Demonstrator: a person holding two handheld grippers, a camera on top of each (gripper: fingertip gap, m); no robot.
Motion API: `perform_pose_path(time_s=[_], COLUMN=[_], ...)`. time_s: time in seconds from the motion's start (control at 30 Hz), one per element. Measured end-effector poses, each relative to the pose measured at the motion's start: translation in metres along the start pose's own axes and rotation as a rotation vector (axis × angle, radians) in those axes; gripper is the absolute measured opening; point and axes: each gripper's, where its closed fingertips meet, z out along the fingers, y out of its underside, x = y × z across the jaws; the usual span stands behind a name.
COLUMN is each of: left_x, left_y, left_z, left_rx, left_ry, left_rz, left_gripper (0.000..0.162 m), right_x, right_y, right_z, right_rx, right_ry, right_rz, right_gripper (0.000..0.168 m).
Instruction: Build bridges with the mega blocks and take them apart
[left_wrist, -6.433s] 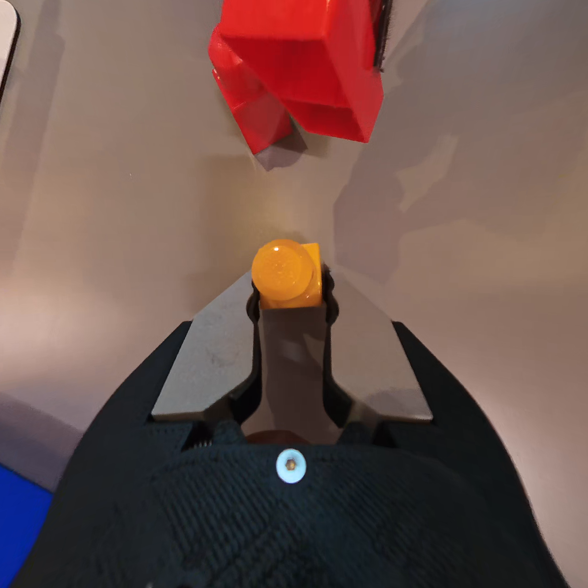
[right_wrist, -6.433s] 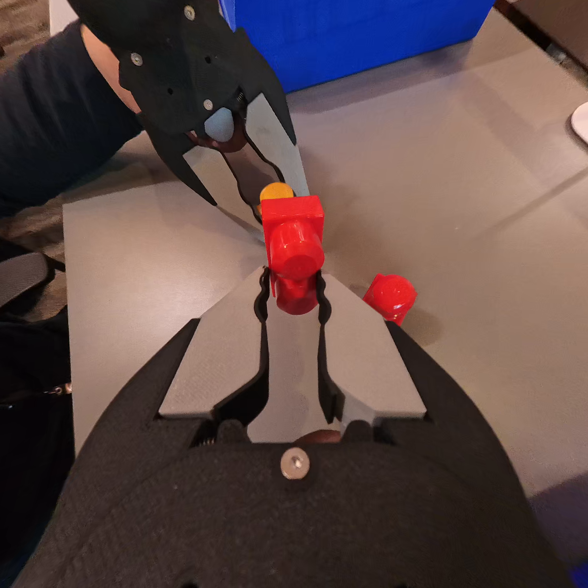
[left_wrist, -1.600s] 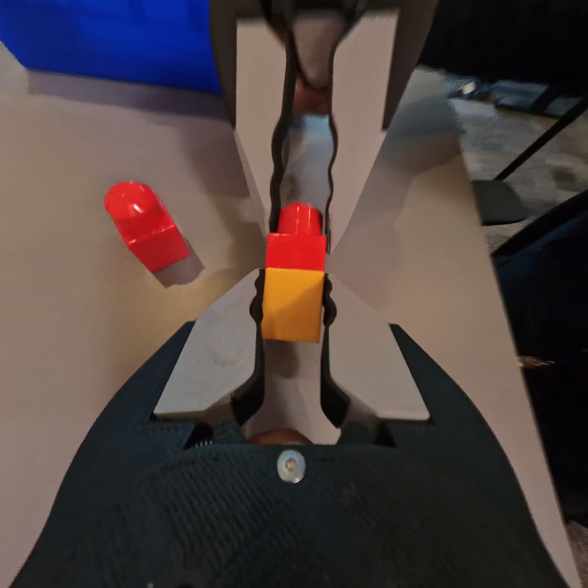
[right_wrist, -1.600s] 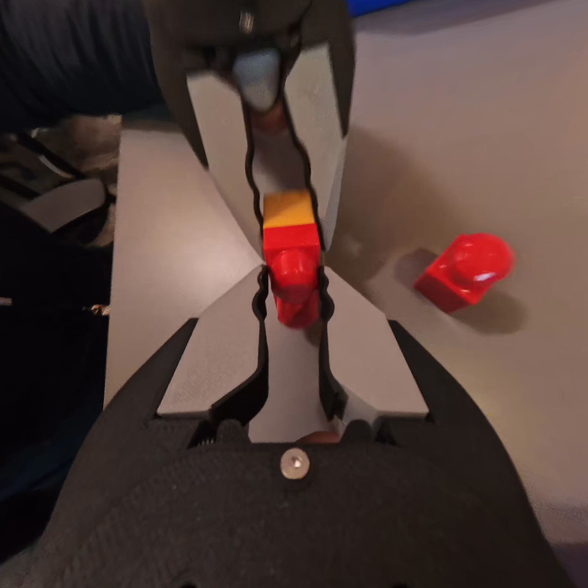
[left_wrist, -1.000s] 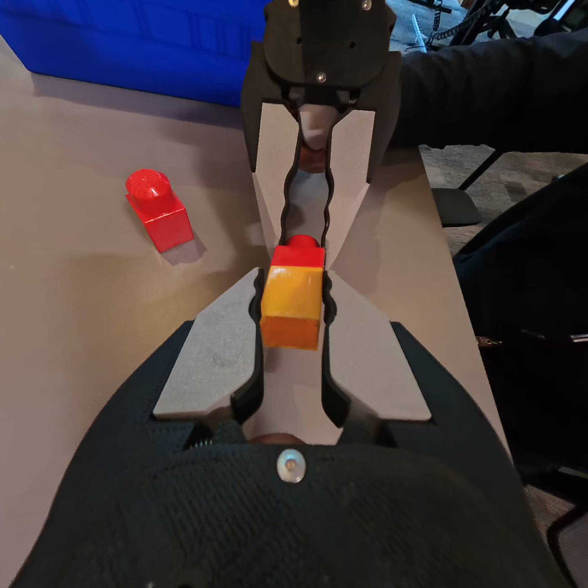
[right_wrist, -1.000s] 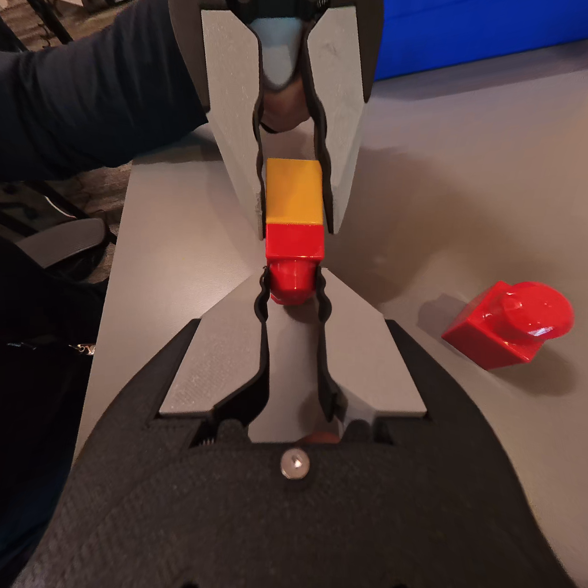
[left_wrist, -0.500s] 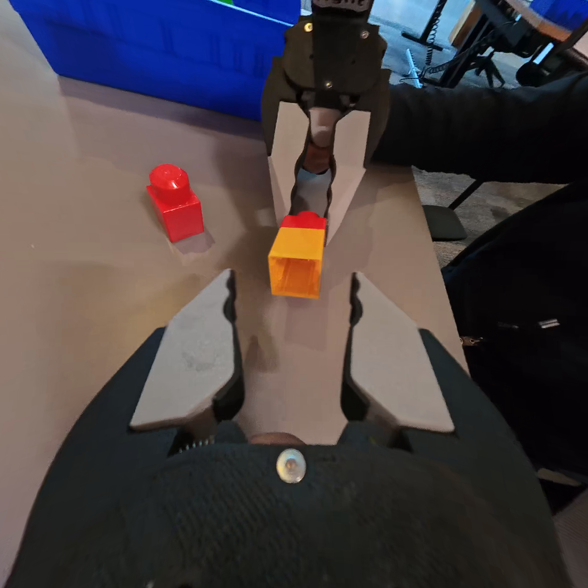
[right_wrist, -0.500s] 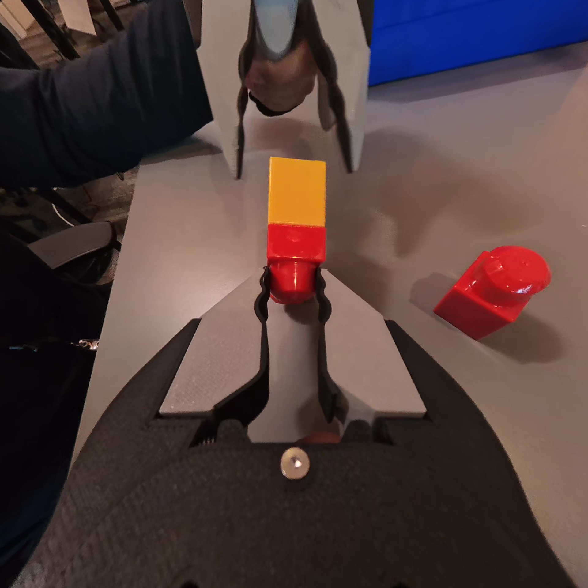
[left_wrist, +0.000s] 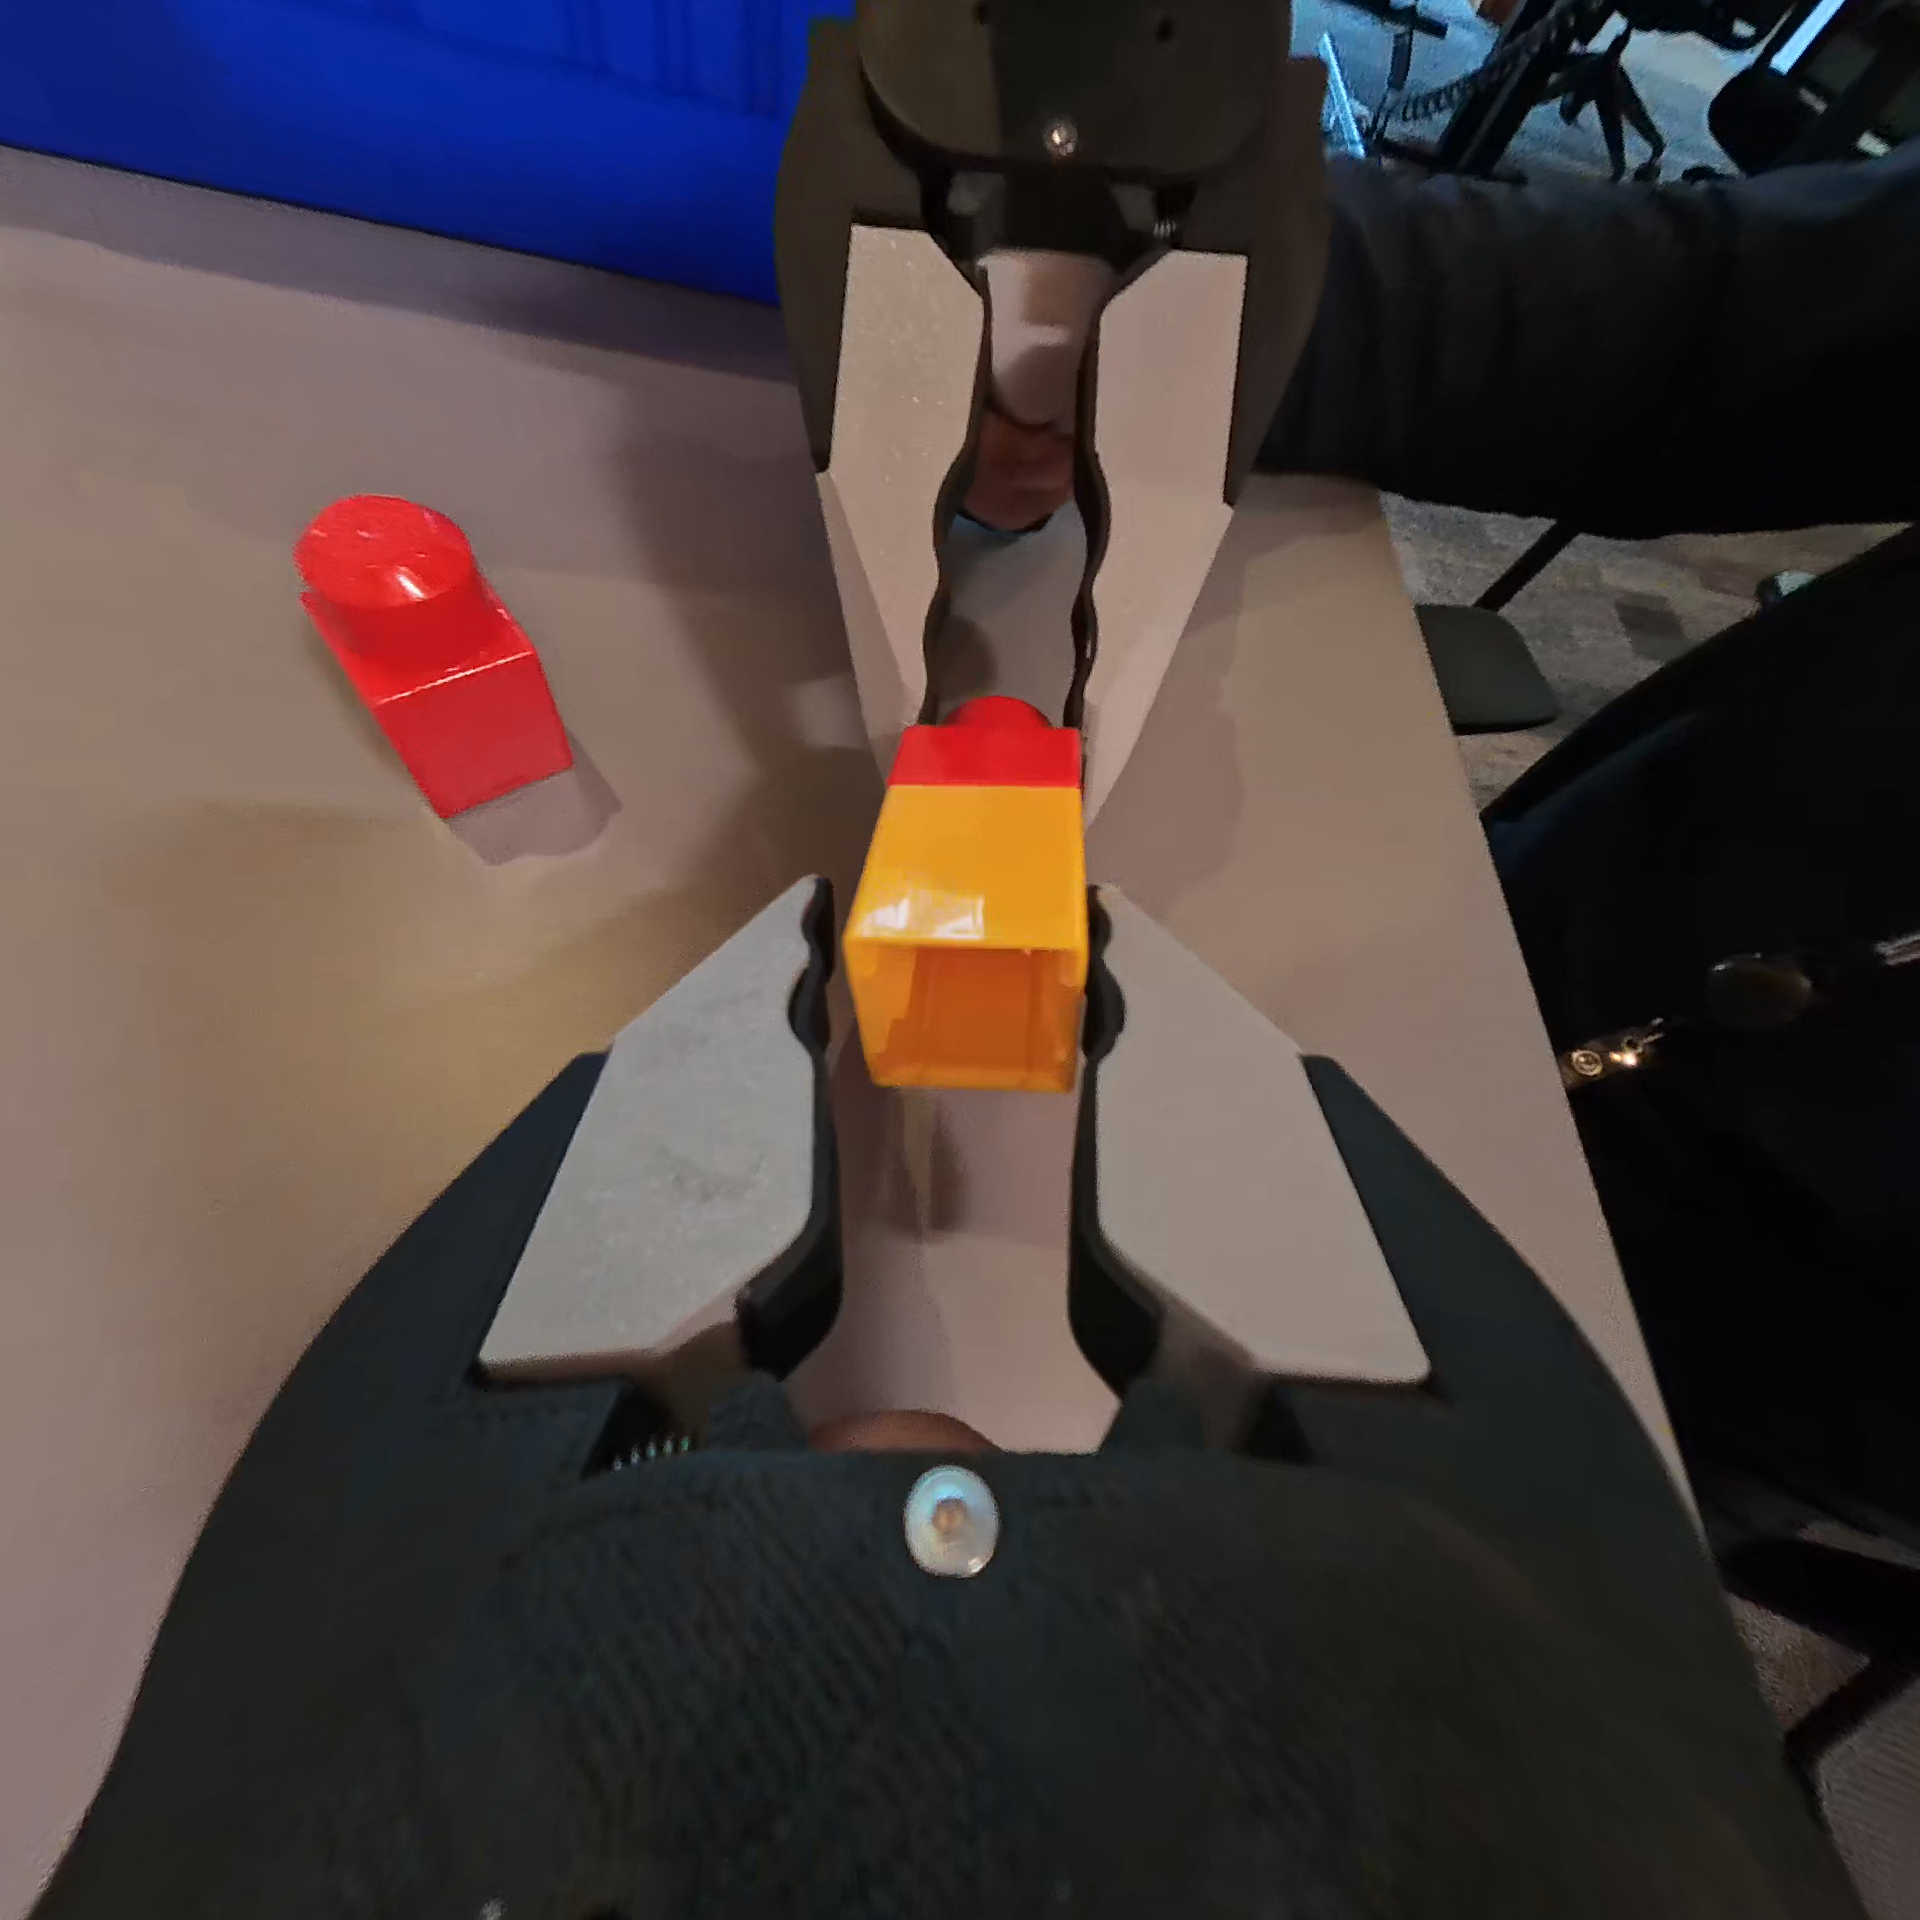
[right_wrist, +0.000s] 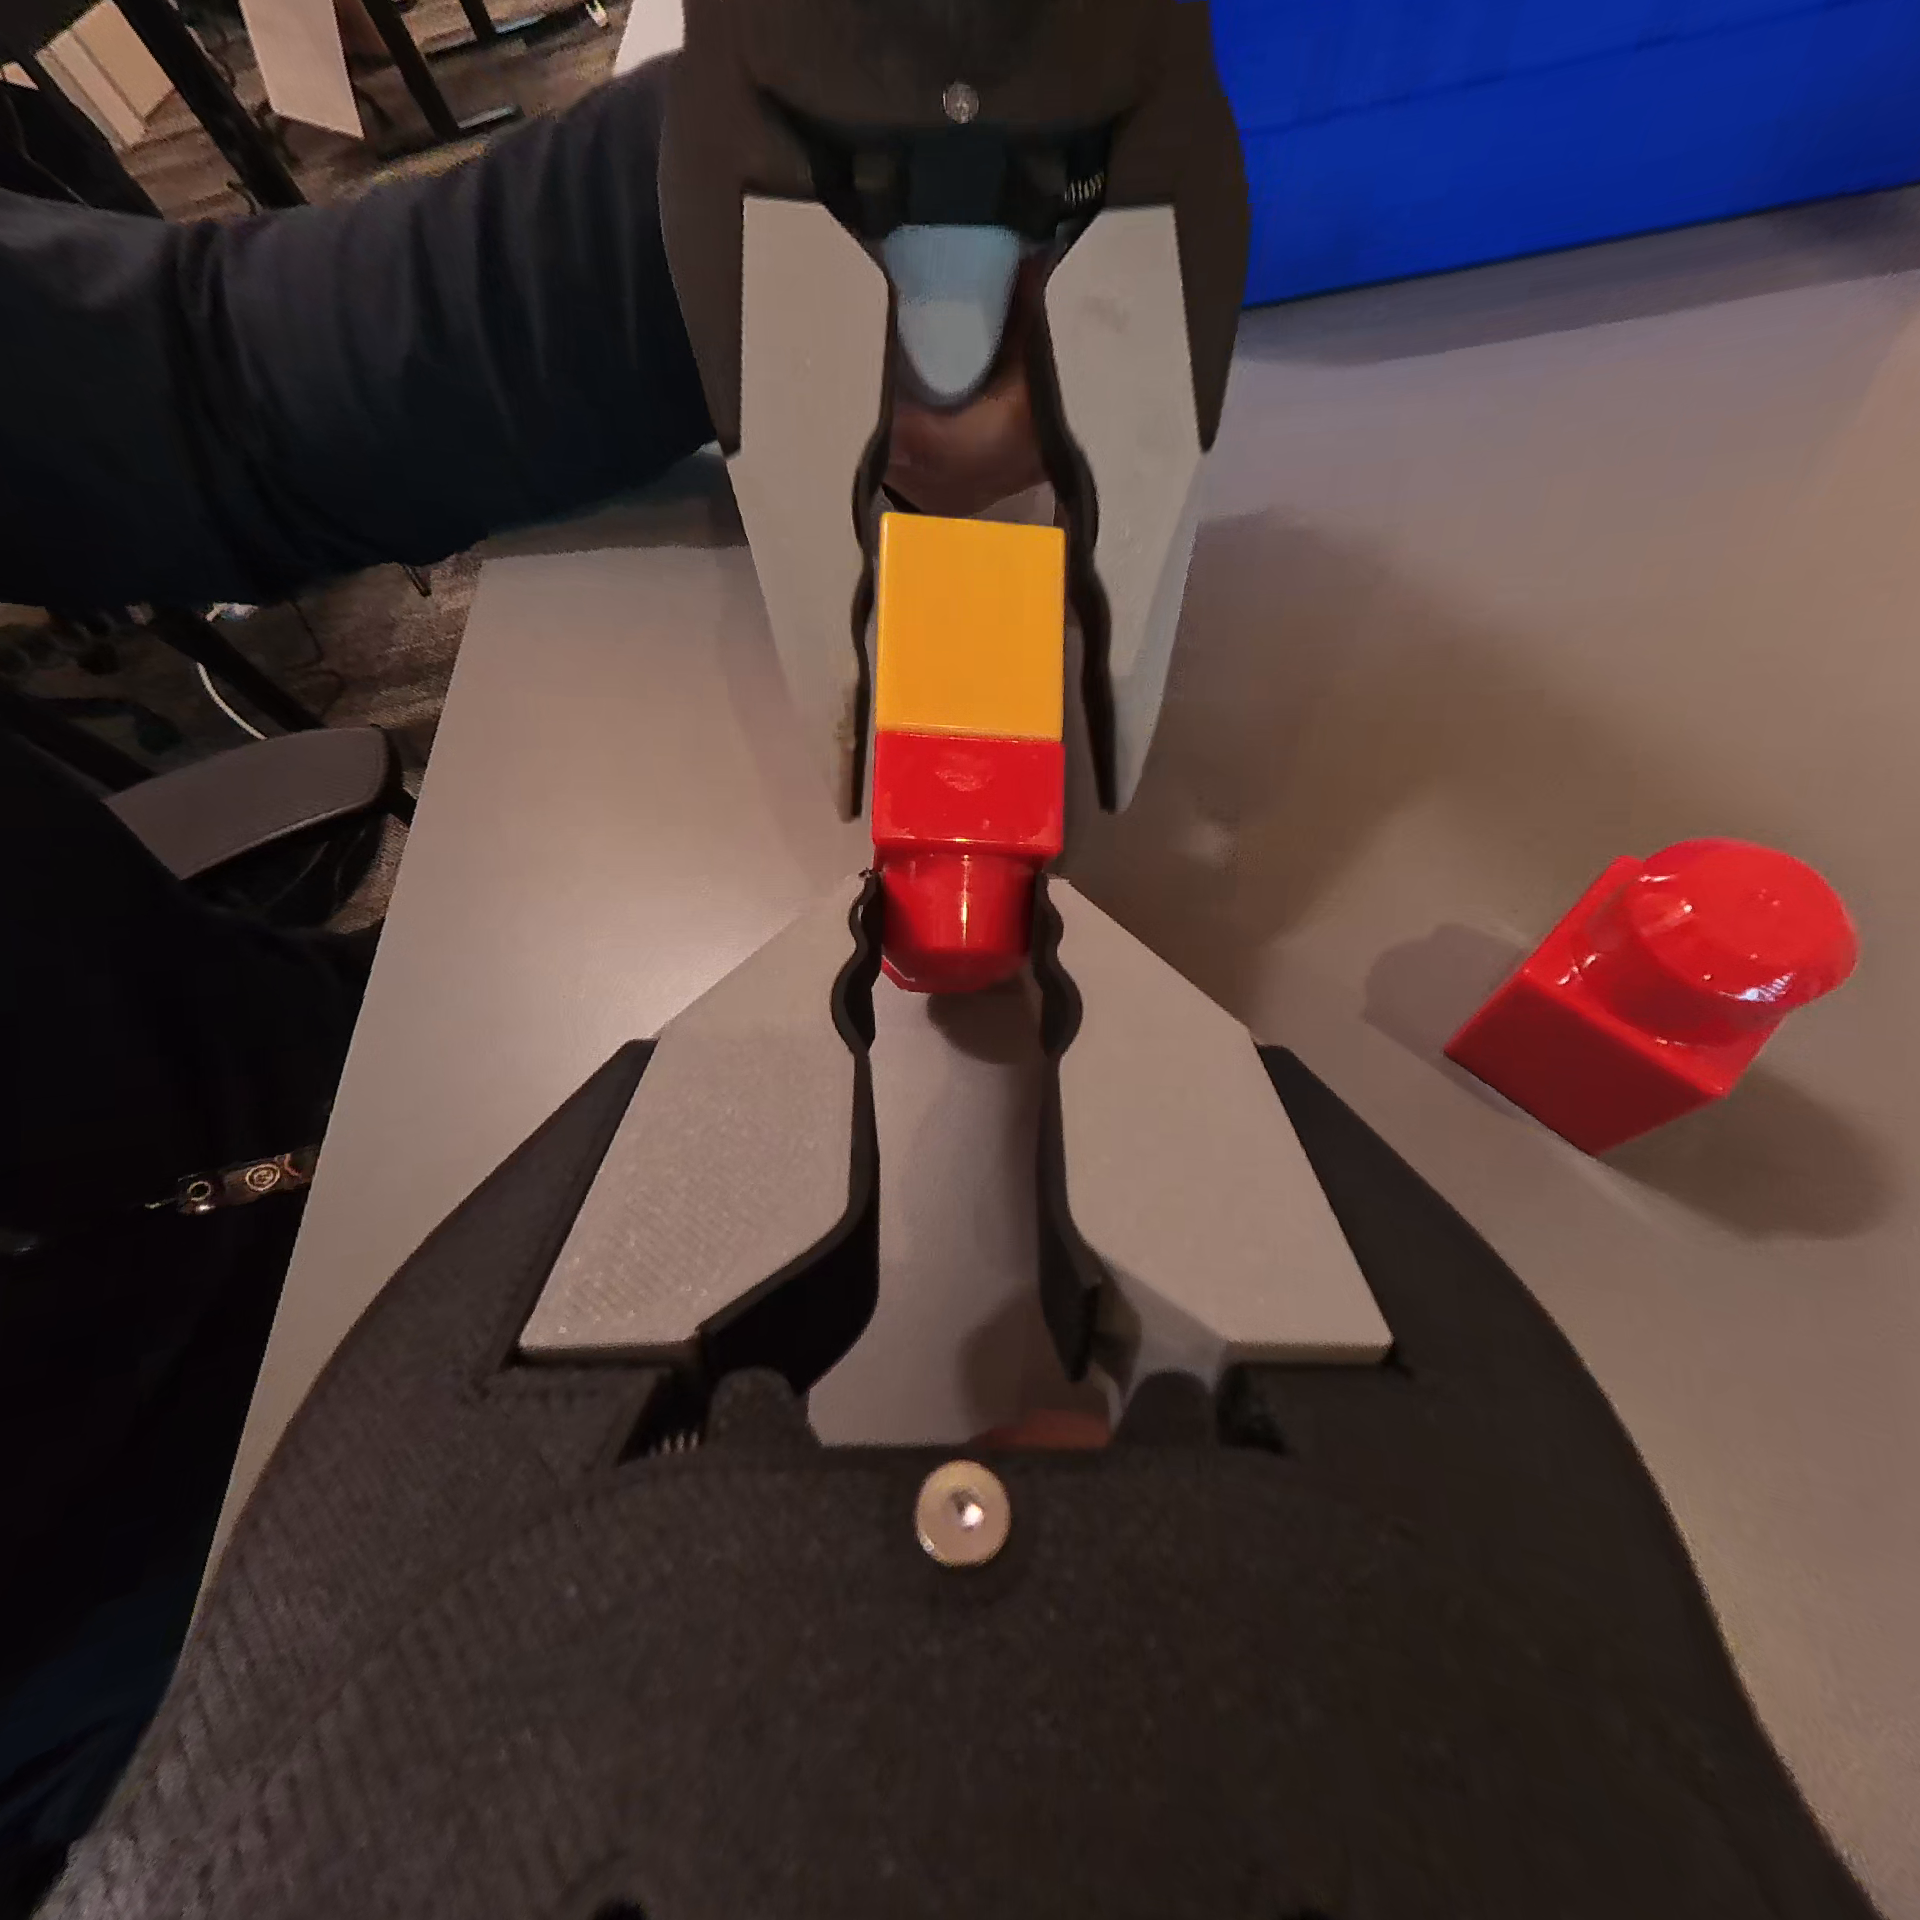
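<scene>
A red block (right_wrist: 966, 790) and an orange block (right_wrist: 971, 634) are joined end to end and held level above the grey table (right_wrist: 1507, 623). My right gripper (right_wrist: 961, 914) is shut on the red block's stud. In the left wrist view my left gripper (left_wrist: 956, 904) has its jaws on either side of the orange block (left_wrist: 971, 883), whose hollow end faces the camera. The jaws are narrowed but wider than when they gripped it, and a thin gap shows on the left side. The two grippers face each other.
A loose red block (right_wrist: 1652, 997) lies on its side on the table, also in the left wrist view (left_wrist: 436, 665). A blue bin (left_wrist: 416, 104) stands at the back. The table edge (left_wrist: 1475, 831) and dark sleeves (right_wrist: 364, 364) are close by. Left and right tips are no more than a few centimetres apart.
My left gripper had let go of the orange block and pulled back open. It has now moved forward and narrowed around the block again. The right gripper keeps its hold.
</scene>
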Motion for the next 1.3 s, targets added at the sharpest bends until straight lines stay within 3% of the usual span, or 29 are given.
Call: perform_pose_path(time_s=[0.57,1.3], left_x=[-0.015,-0.030], left_y=[-0.009,-0.014], left_z=[-0.016,-0.021], left_rx=[0.095,0.133], left_ry=[-0.052,-0.127], left_rz=[-0.062,-0.068], left_gripper=[0.061,0.061], right_x=[0.004,0.023], right_y=[-0.003,-0.020], right_z=[-0.001,-0.017], right_rx=[0.037,0.172], right_ry=[-0.008,0.067], right_rz=[0.028,0.088], right_gripper=[0.025,0.026])
